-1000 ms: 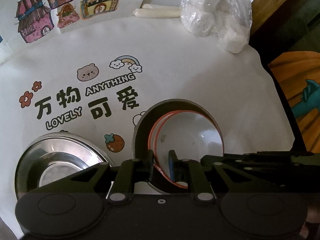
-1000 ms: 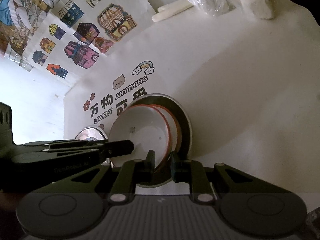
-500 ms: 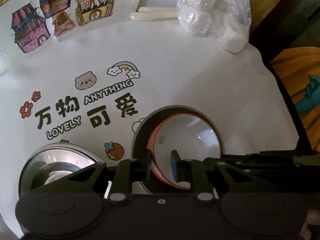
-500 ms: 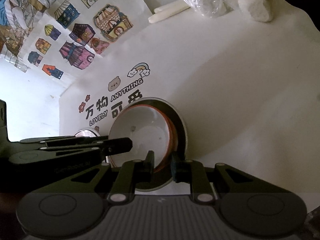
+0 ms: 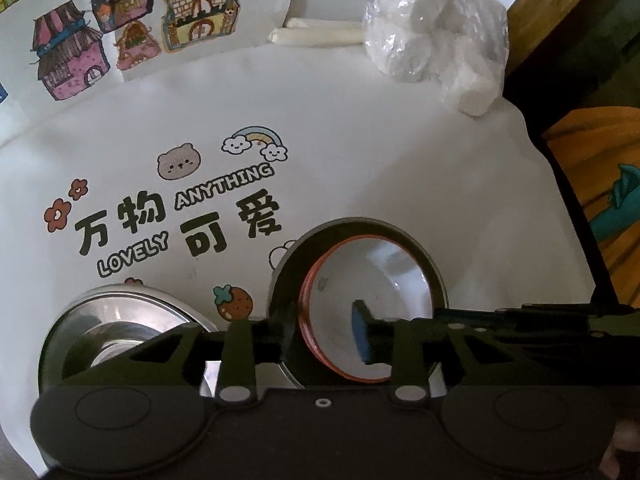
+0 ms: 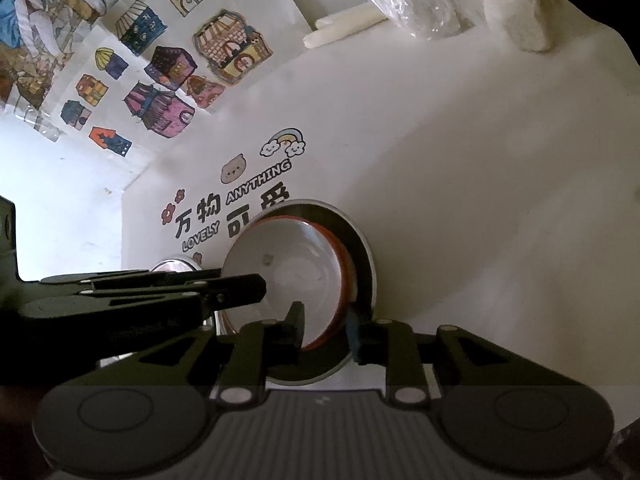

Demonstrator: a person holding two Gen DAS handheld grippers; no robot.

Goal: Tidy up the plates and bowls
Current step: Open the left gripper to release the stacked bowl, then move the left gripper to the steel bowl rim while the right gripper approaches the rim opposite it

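White cloth printed with cartoon figures and lettering covers the worktop (image 5: 400,152). Near its front edge sits a steel plate (image 5: 434,276) with a dark inner face, and nested in it is a white bowl (image 5: 368,276) with an orange rim. The bowl leans slightly inside the plate, its rim closer to the plate's left side.

The left gripper (image 5: 326,330) is spread open, one finger outside the bowl's left wall over the plate and the blue-padded finger inside the bowl; neither finger visibly presses the rim. The right gripper (image 6: 326,330) is likewise parted around the bowl's near right rim, one finger inside the bowl and the blue-padded one outside against the plate's inner face, with a gap showing at the rim.

A second steel bowl (image 5: 116,320) stands just to the left of the plate, apart from it. At the far side of the worktop lie a clear plastic bag of white rolls (image 5: 432,36) and a pale stick (image 5: 320,35) beside it. Colourful house drawings (image 6: 168,64) hang on the wall behind.
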